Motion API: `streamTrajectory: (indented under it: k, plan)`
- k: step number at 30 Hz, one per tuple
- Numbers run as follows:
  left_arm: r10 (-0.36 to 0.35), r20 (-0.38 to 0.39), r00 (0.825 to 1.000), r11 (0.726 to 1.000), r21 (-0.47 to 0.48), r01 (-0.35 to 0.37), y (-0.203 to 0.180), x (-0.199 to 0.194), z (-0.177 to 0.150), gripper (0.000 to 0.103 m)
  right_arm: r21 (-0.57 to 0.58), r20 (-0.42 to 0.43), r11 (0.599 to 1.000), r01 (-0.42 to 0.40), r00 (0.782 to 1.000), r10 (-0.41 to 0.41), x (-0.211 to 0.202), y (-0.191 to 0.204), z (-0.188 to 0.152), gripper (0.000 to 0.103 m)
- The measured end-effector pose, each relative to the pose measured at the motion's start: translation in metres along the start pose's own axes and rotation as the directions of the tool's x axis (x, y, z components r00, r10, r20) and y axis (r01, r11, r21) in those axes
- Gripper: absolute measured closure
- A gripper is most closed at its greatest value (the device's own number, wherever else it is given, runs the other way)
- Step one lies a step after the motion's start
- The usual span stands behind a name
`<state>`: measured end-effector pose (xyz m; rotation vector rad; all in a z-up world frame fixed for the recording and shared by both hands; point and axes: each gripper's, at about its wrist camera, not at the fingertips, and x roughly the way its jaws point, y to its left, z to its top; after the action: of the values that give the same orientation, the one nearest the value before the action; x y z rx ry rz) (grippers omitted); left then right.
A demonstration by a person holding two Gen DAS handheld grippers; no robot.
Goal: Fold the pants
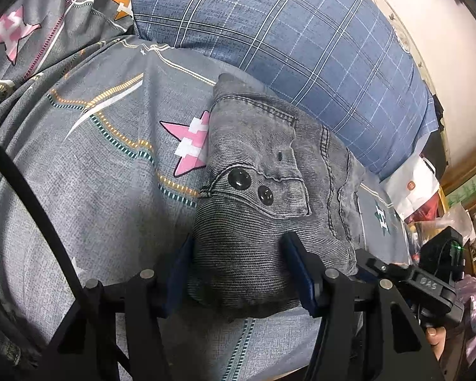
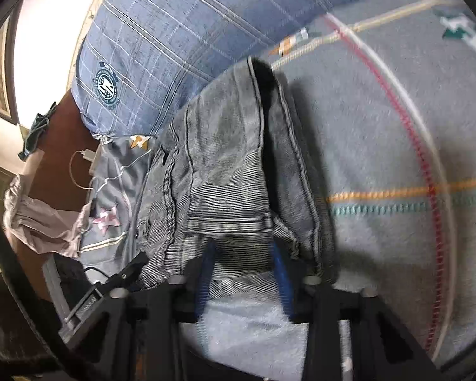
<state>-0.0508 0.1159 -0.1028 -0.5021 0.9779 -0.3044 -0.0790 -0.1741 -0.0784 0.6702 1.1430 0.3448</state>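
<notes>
The grey pants [image 1: 263,171] lay on the bed [image 1: 89,171] in a compact bundle beside a blue plaid pillow [image 1: 285,31], waistband buttons showing, so the folding looked nearly done. The left claw [image 1: 238,273] gripped the bundle's near end, jaws half apart with the thick fold filling the gap. The right claw [image 2: 242,273], jaws narrow, seemed to pinch the hem layers, though blur made contact uncertain. The next move probably called for both claws to press the stack flat, then let go without dragging a layer loose.
</notes>
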Motion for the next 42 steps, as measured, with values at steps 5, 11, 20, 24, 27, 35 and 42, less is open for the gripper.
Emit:
streamTrajectory:
  k: [5,11,20,24,27,35,42]
  plan:
    - [0.033,0.028,0.999,0.995,0.092,-0.036,-0.015,-0.005,-0.003,0.052,-0.086,0.097,0.996,0.011,0.995,-0.002,-0.032,0.018,-0.006,0.088]
    - [0.129,0.063,0.990,0.964,0.225,-0.140,-0.031,-0.003,-0.011,0.052,-0.156,0.069,0.965,0.209,0.977,-0.201,-0.021,0.026,-0.012,0.088]
    - [0.145,0.080,0.986,0.952,0.259,-0.161,-0.028,-0.010,-0.010,0.050,-0.153,0.015,0.956,0.251,0.968,-0.252,-0.008,0.019,-0.010,0.088]
    - [0.087,0.039,0.995,0.982,0.167,-0.093,-0.016,-0.015,-0.003,0.047,-0.126,0.029,0.974,0.187,0.982,-0.185,-0.013,0.013,-0.010,0.081]
    - [0.012,0.032,0.999,0.997,0.075,-0.015,-0.003,-0.022,0.004,0.036,-0.060,0.049,0.992,0.107,0.993,-0.104,-0.024,0.002,-0.006,0.070]
    - [0.008,-0.026,1.000,0.996,-0.086,-0.010,0.012,-0.012,0.034,0.027,0.032,0.083,0.995,0.091,0.992,-0.093,-0.032,0.005,0.013,0.033]
    - [-0.043,-0.092,0.995,0.995,-0.090,0.034,0.009,0.018,0.075,0.027,0.080,0.000,0.997,0.021,1.000,-0.021,0.000,-0.012,0.044,0.033]
